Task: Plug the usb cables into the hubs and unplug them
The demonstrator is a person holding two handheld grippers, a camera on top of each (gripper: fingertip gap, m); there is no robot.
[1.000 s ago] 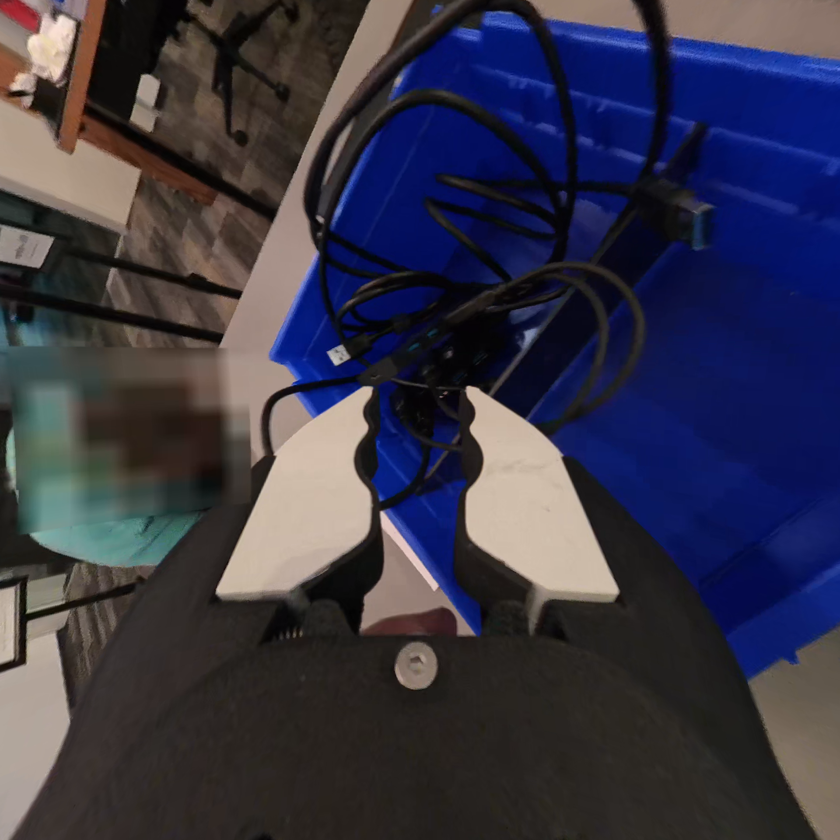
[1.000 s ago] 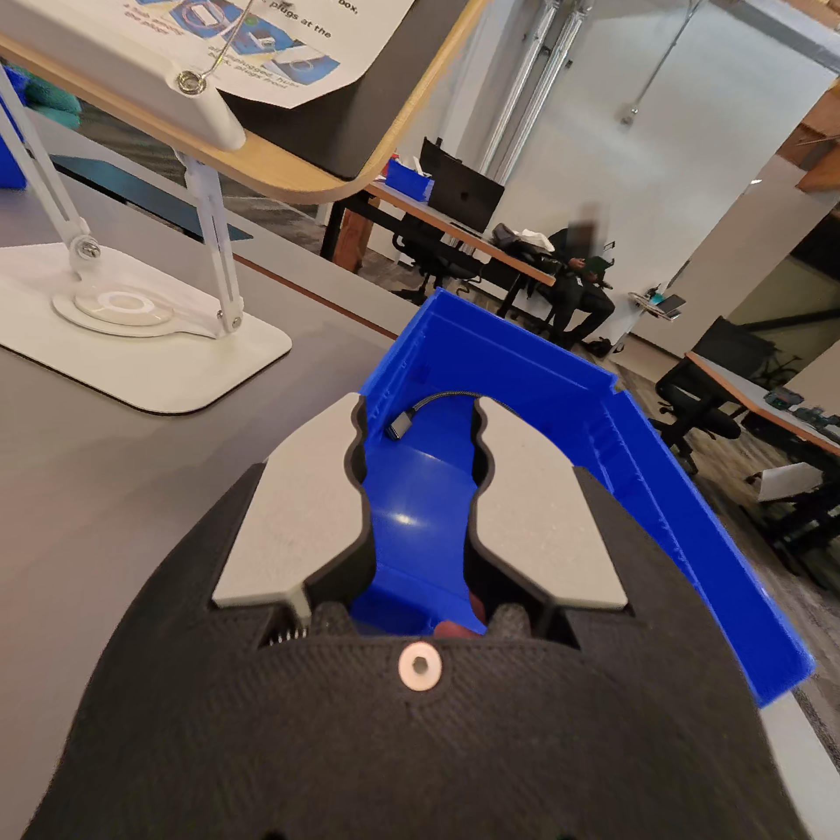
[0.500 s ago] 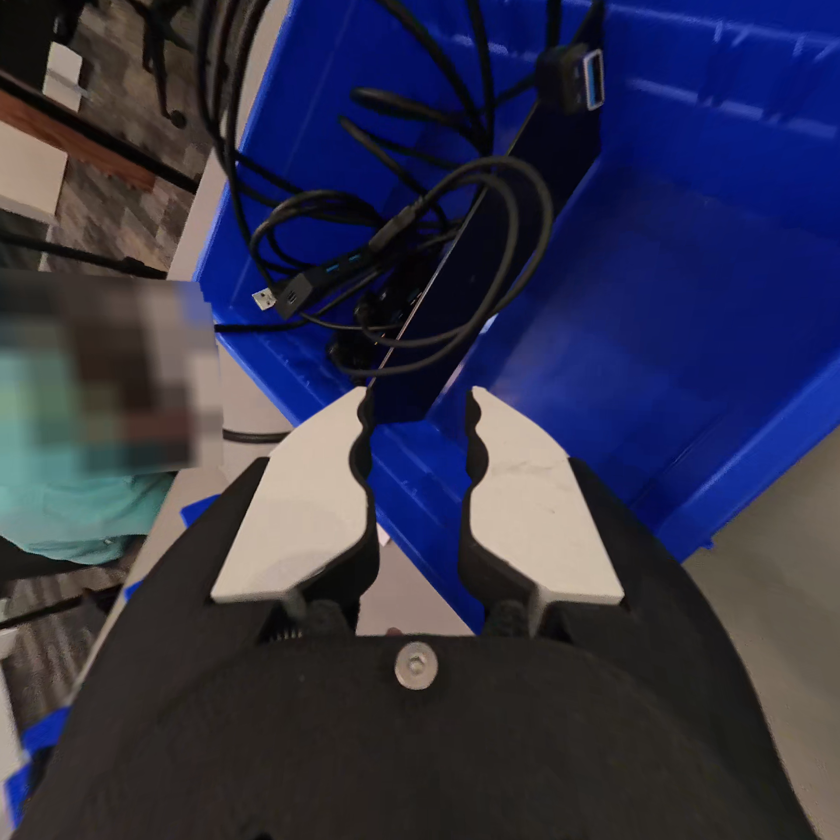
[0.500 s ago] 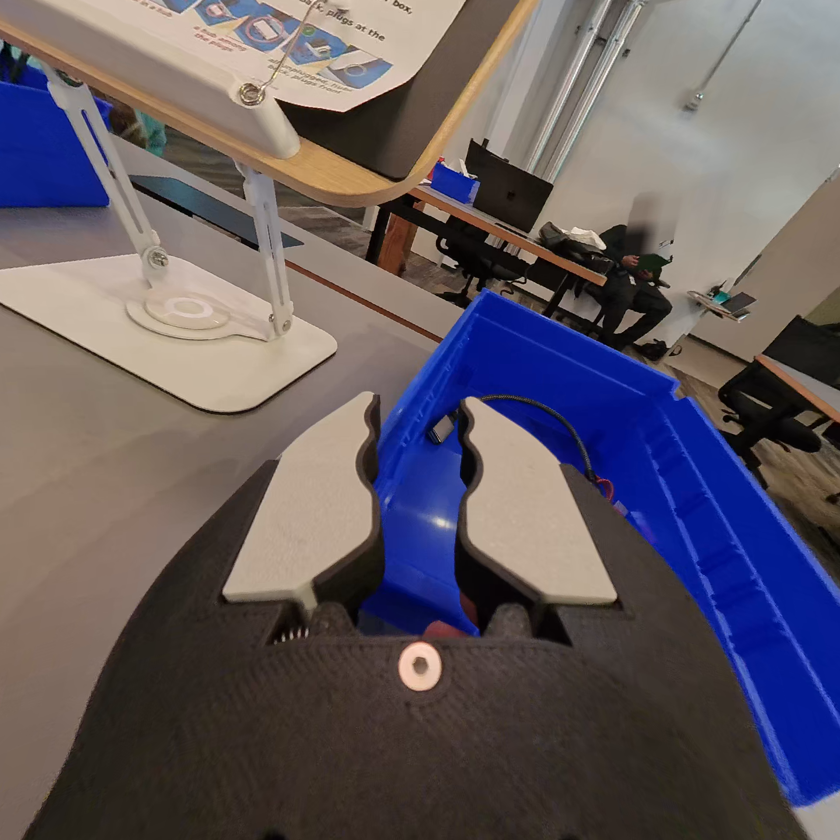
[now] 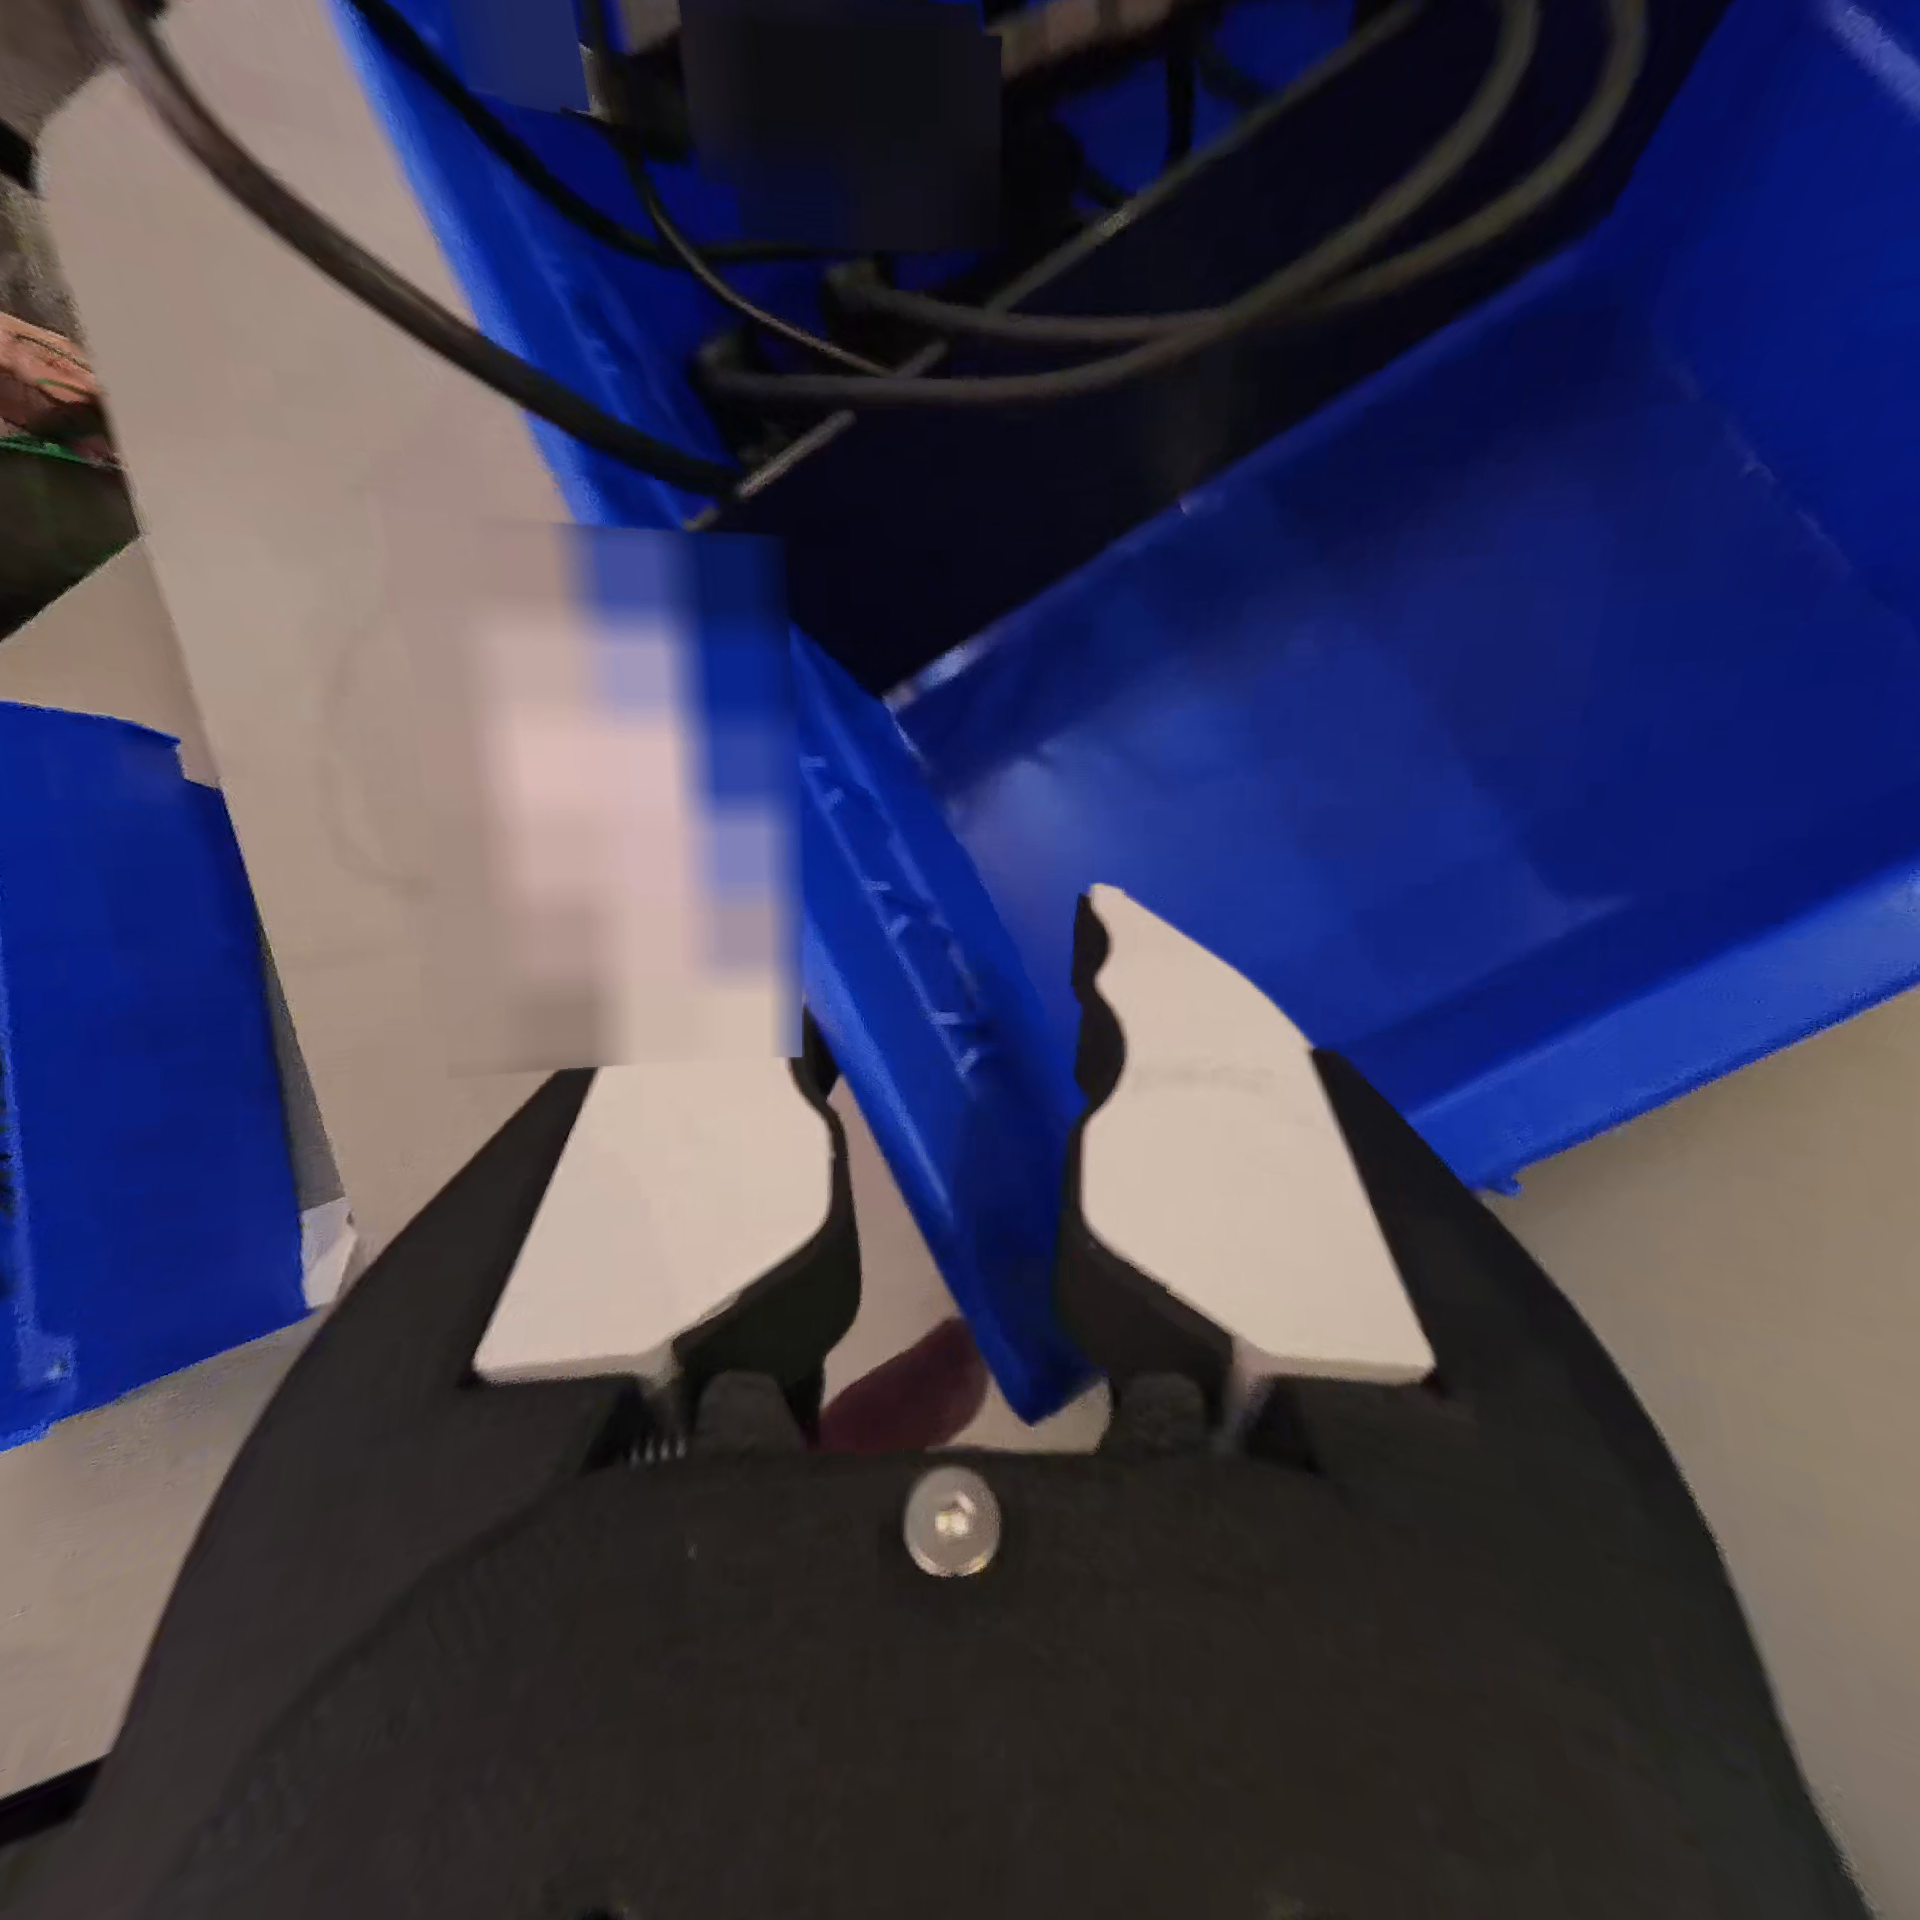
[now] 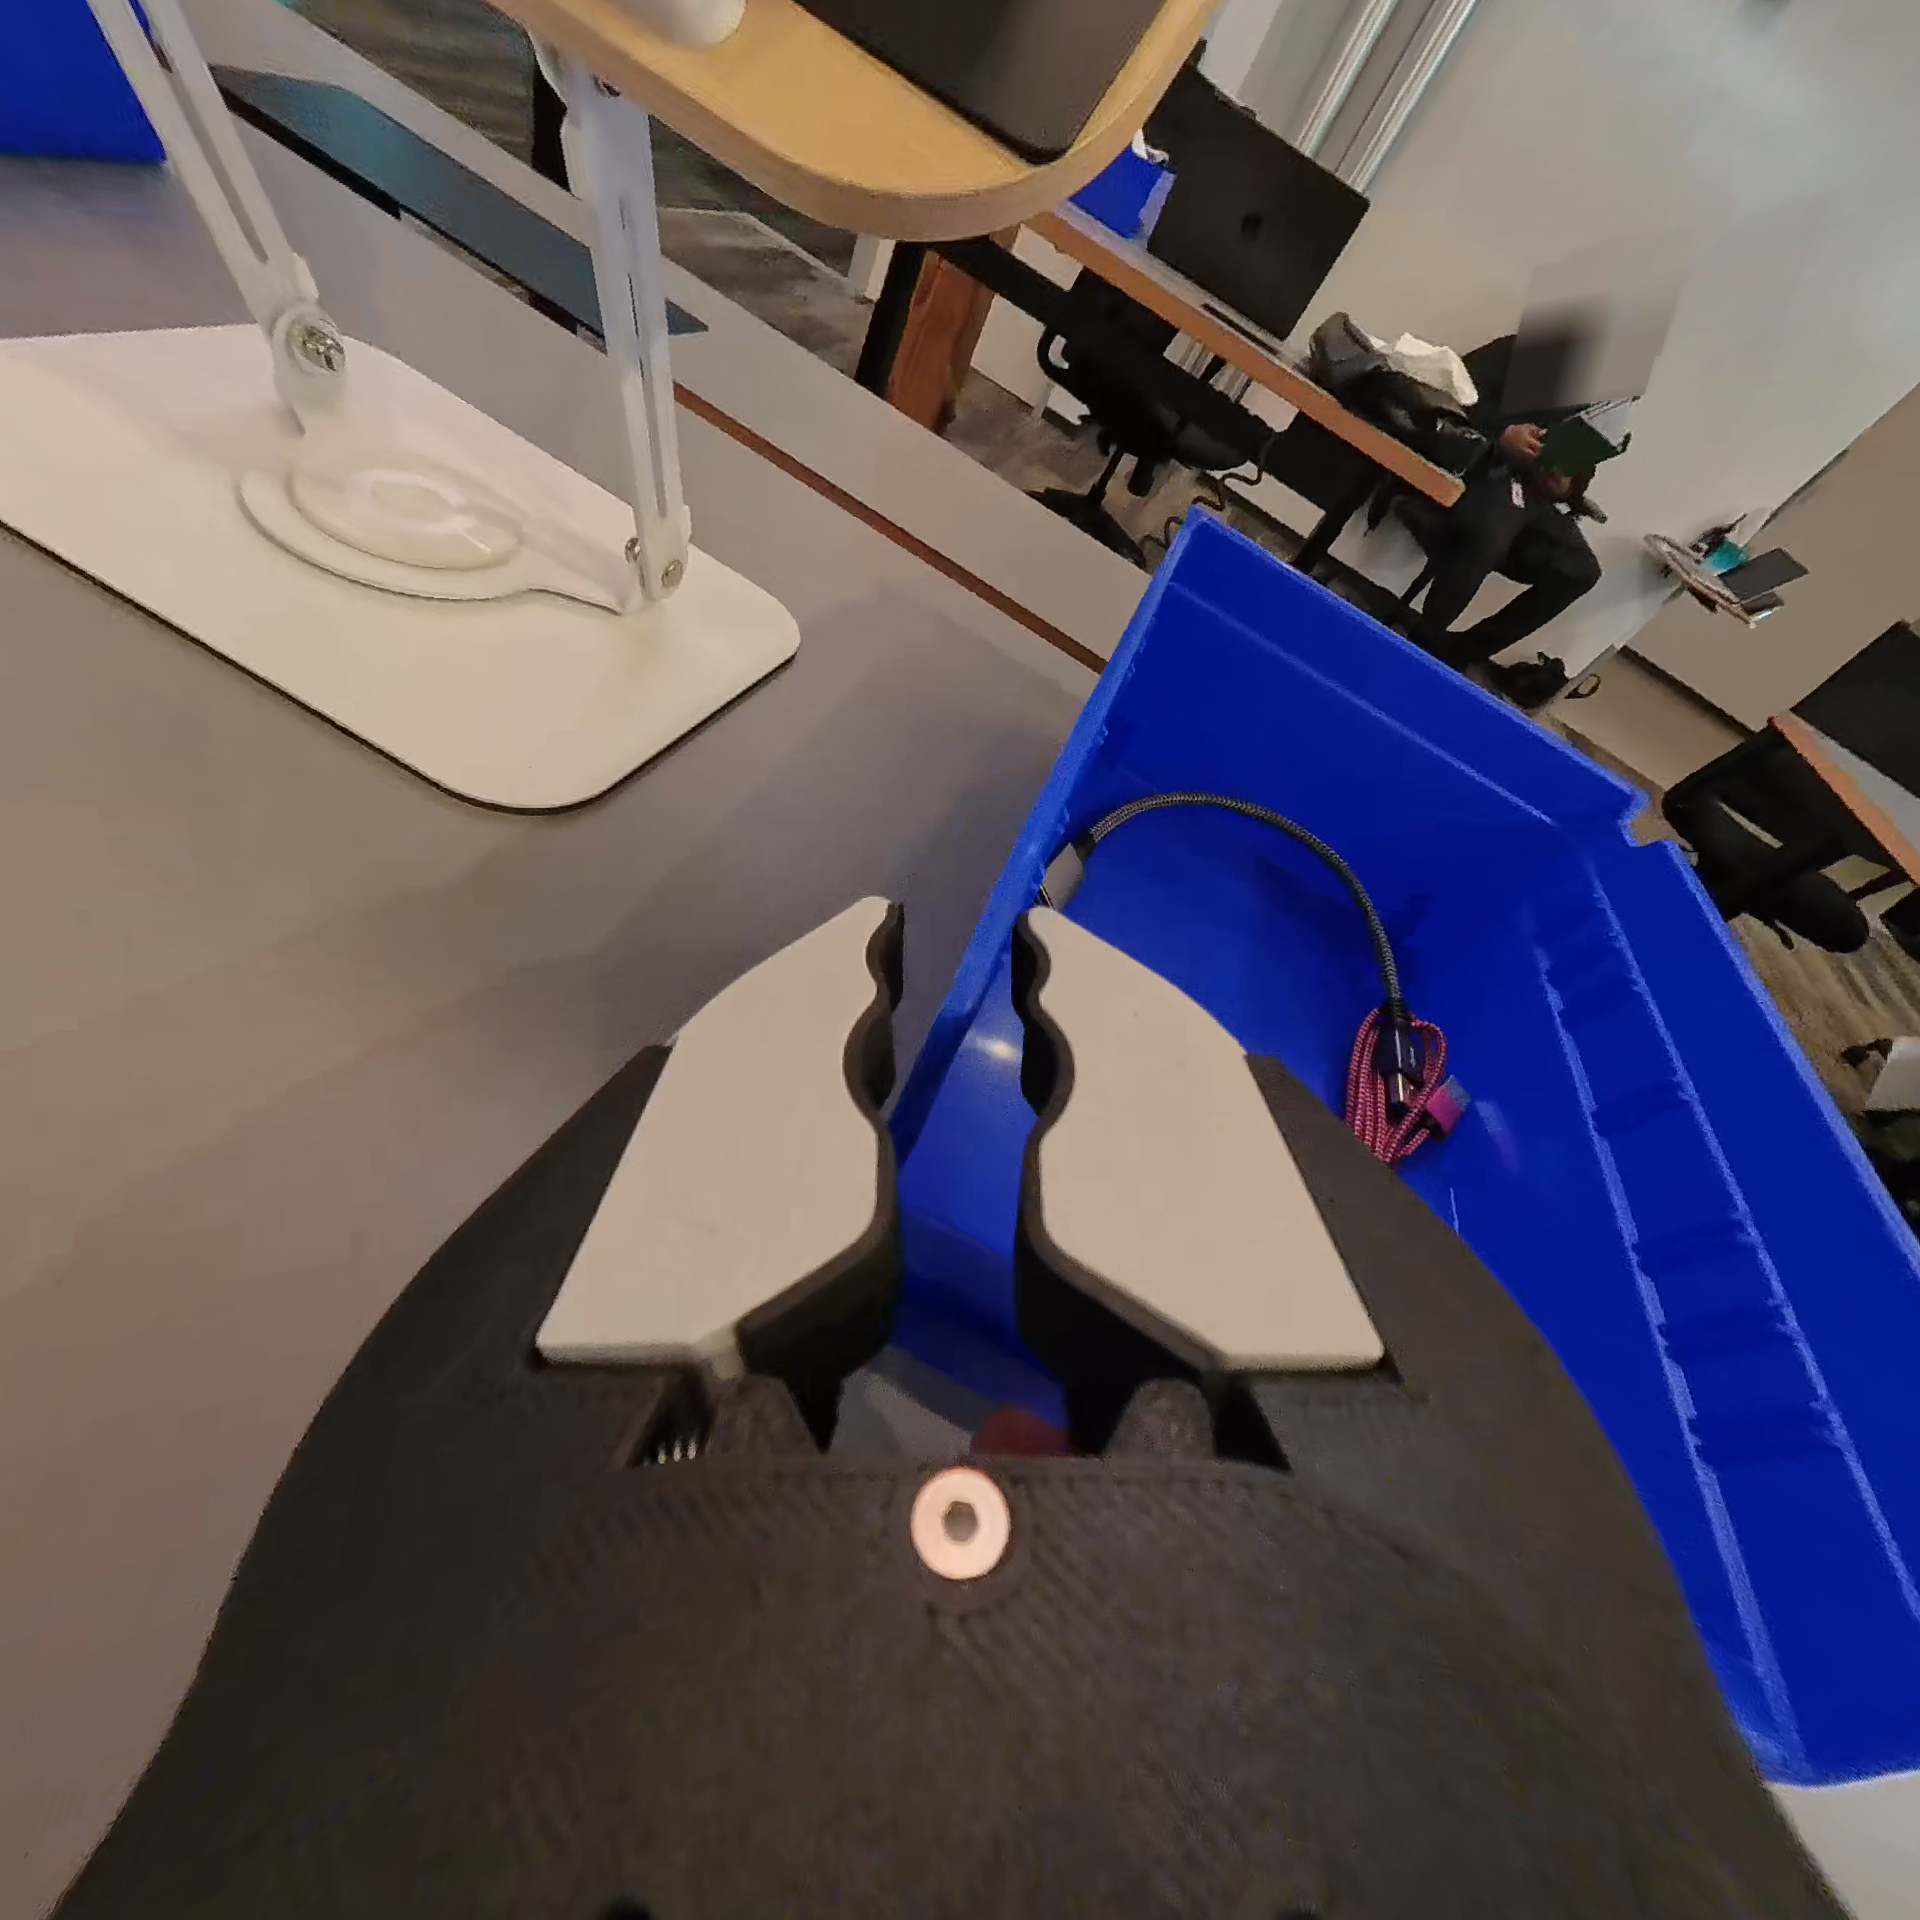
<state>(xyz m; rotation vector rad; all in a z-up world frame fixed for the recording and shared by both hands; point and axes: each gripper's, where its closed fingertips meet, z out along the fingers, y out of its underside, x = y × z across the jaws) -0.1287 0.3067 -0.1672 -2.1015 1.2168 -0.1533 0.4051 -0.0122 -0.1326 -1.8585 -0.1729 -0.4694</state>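
Indoors, two hand-held grippers work at a grey table [image 6: 312, 987] in an open office.

From the right wrist view, left to right: a white stand [image 6: 436, 665] with a flat base and hinged legs rests on the table at far left, holding up a wooden board [image 6: 883, 166]. Beyond the table edge sit wooden desks, black chairs, a dark monitor [image 6: 1257, 234], and a seated person [image 6: 1507, 520] with a blurred patch over the head. At right stands a blue bin [image 6: 1662, 1143]. Inside it lie a braided grey-black usb cable [image 6: 1299, 831], curving up from a silver plug against the near wall, and a coiled pink cable [image 6: 1397, 1081] beside it on the bin floor. The right gripper [image 6: 956, 935] straddles the bin's left wall, one finger outside and one inside, jaws narrowly apart; whether the pads press the wall cannot be told.

From the left wrist view, blurred by motion: a second blue bin [image 5: 114, 1039] at far left, pale tabletop, then a divided blue bin [image 5: 1455, 727]. Its upper compartment holds tangled black cables [image 5: 1039, 343] and a dark hub [image 5: 842, 125]; one cable trails over the rim. The left gripper [image 5: 945, 1029] stands open around that bin's wall, gripping nothing.
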